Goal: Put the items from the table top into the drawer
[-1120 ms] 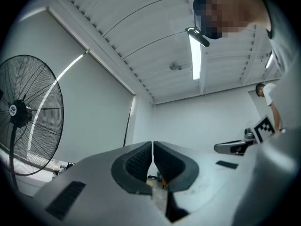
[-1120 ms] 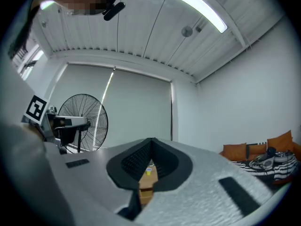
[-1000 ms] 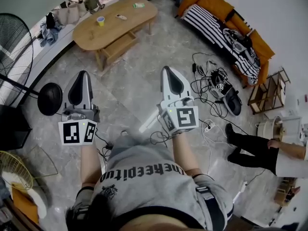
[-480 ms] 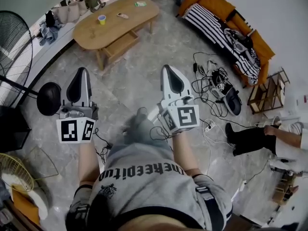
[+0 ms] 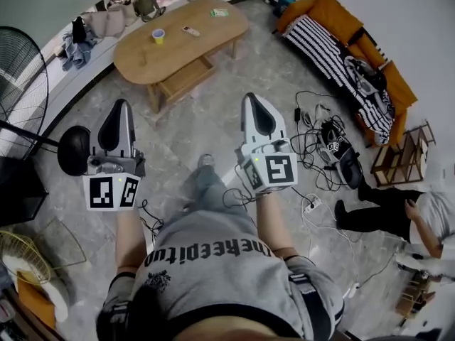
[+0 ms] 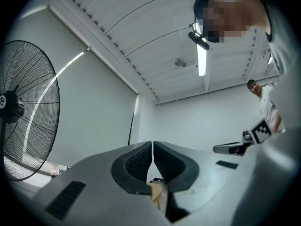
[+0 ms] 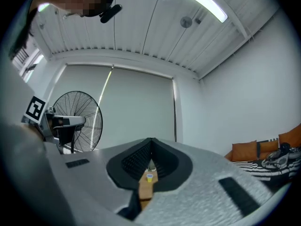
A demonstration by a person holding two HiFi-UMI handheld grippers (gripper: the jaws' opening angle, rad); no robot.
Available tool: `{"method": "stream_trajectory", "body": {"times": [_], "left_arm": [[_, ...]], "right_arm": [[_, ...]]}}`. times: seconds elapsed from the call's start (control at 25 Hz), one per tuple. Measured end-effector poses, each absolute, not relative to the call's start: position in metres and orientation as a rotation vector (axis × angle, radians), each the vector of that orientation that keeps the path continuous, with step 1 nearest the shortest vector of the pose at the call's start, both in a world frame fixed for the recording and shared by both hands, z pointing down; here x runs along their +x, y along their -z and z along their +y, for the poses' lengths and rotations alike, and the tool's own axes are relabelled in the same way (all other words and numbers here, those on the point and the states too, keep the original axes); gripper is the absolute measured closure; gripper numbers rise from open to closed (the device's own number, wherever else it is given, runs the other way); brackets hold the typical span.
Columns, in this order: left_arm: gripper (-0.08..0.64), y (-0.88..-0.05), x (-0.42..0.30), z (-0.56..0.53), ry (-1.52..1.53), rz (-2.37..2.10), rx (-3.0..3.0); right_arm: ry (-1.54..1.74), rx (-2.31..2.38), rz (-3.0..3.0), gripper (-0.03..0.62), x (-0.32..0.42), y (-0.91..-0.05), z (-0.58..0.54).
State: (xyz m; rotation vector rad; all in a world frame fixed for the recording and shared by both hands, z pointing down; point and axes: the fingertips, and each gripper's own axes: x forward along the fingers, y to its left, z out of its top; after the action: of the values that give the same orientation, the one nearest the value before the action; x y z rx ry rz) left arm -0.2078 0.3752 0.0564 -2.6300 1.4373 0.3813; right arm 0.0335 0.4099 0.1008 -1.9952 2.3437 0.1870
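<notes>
**Task not yet begun: the person stands well apart from the table, both grippers empty.**

The left gripper [image 5: 119, 112] and right gripper [image 5: 250, 105] are each clenched on nothing, jaws pressed together and pointing toward the wooden table [image 5: 206, 34]; on its top lie a yellow cup [image 5: 158, 36] toward the left end, a small remote-like item [image 5: 190, 31] near the middle, and a green item [image 5: 219, 13] by the far edge toward the right end; the drawer [image 5: 183, 78], judged to be the wooden box jutting from under the near edge, shows no contents that can be made out; all three items remain to be moved, so the whole task is left.
</notes>
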Motion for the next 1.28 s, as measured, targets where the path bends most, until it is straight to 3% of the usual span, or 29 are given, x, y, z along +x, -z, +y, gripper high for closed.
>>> {"method": "stream_trajectory", "body": {"times": [0.88, 1.28], "left_arm": [[0.548, -0.042, -0.080, 0.174, -0.386, 1.487, -2.588], [0.548, -0.052, -0.065, 0.111, -0.338, 1.479, -2.603]], "right_arm": [[-0.163, -1.884, 2.401, 0.589, 0.151, -0.088, 0.192], [-0.125, -1.915, 2.380, 0.589, 0.168, -0.101, 0.137]]}}
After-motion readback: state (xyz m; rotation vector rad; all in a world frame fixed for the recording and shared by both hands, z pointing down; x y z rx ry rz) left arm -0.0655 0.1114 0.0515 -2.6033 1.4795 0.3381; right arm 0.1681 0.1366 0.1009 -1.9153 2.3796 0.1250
